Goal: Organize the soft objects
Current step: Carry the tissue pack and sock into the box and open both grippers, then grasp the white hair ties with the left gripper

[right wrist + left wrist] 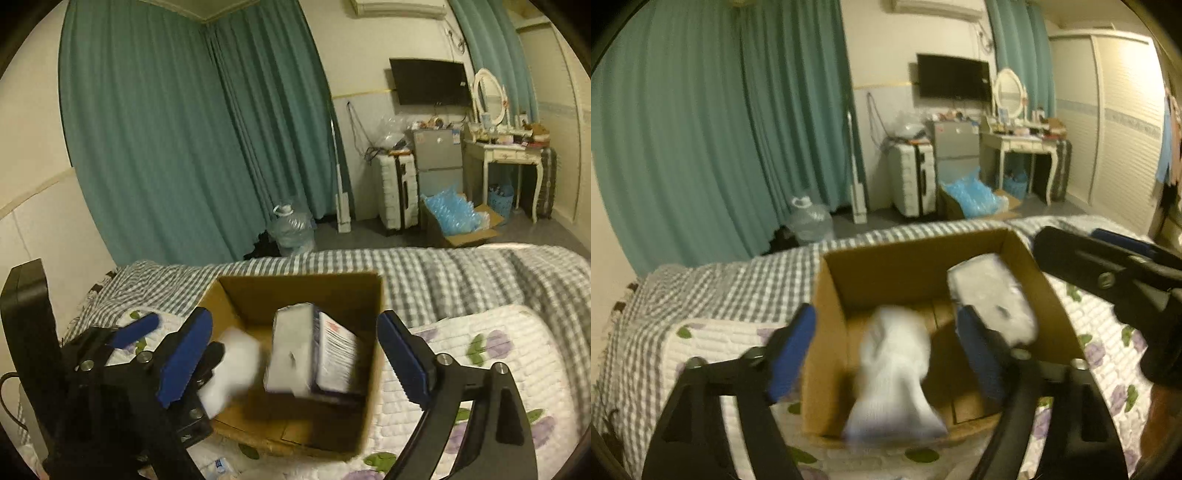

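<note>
An open cardboard box [879, 273] [362, 373] sits on the bed. Inside it lies a white plastic-wrapped tissue pack [993, 291] [314, 354] at the right. A white soft sock-like item [894, 373] [232, 365] is blurred, in the air between my left fingers over the box's left part, touching neither pad. My left gripper [886, 354] is open above the box. My right gripper [295, 362] is open and empty, also over the box; it shows in the left wrist view [1108, 273] at the right.
The bed has a white floral quilt [480, 354] and a grey checked blanket [738, 284]. Beyond it are teal curtains, a water jug [810, 218], a white suitcase [912, 177], a box with blue plastic [975, 199] and a dressing table [1019, 147].
</note>
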### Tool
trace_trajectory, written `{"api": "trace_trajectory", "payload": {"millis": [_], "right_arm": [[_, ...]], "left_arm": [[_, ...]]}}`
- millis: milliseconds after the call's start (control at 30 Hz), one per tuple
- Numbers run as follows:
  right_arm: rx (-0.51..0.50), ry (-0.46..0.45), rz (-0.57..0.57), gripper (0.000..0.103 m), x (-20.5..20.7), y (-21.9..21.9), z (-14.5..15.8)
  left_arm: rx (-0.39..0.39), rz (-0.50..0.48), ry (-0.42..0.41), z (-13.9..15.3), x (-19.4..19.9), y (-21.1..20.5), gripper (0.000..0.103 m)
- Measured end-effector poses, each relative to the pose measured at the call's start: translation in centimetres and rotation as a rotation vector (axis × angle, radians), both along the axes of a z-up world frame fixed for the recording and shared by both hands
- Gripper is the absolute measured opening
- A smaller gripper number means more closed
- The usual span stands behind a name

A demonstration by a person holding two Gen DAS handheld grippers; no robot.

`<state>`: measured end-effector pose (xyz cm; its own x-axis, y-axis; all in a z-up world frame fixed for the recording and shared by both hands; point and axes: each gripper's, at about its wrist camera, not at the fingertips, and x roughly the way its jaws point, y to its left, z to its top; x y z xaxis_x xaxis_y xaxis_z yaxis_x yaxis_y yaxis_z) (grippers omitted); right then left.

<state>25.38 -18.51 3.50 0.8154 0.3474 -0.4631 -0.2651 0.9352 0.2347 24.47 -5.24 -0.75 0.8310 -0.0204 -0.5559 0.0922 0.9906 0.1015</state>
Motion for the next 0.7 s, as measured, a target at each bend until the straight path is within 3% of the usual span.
{"api": "trace_trajectory", "payload": {"millis": [233, 433, 533, 600, 700], "right_arm": [[-0.100, -0.078, -0.075, 0.101, -5.5, -0.6, 3.7], [-0.205, -0.062, -0.035, 0.101, -11.1, 0.6, 3.9], [-0.249, -0.058, -0.015, 0.101, -13.8, 1.2, 2.5], [-0.242, -0.035, 0.007, 0.101, -15.9, 1.4, 0.3], [-0.210, 0.067, 0.038, 0.101, -17.3, 1.6, -4.2]], "left_arm": [[0.003, 0.087, -0.069, 3.8, -3.7, 1.6, 0.083], [0.043, 0.154, -0.153, 6.9, -9.2, 3.9, 0.083], [0.050, 0.132, -0.175, 7.3, -12.0, 4.8, 0.084], [0.034, 0.148, -0.173, 7.0, -13.5, 5.5, 0.096], [-0.021, 0.153, -0.147, 5.9, -15.4, 6.4, 0.096]]}}
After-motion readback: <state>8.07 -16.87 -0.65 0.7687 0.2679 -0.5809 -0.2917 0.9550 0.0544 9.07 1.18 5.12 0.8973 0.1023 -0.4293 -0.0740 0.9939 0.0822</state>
